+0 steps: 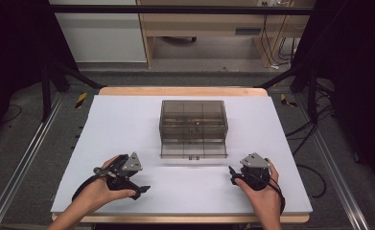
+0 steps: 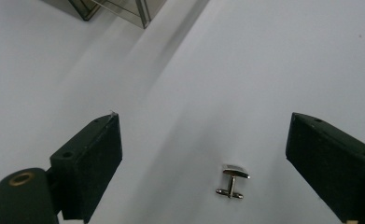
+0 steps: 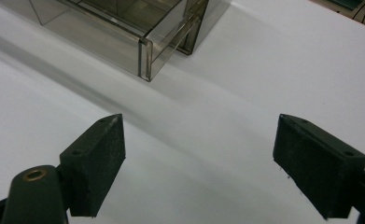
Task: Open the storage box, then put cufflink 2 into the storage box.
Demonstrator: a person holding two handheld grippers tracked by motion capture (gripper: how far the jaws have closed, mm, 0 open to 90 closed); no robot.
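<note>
White tabletop (image 1: 127,124): smoky drawer box (image 1: 193,120), lone cufflink (image 2: 233,180).

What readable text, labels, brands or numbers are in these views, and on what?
None readable.
Smoky clear drawer box: no label or print; a small dark mark on the open drawer's front edge is too small to read.
Silver cufflink on the white table sheet: no engraving visible.
Left gripper and right gripper: plain black pads, no marking.

Left tool (image 1: 144,189), right tool (image 1: 231,174) agape
</note>
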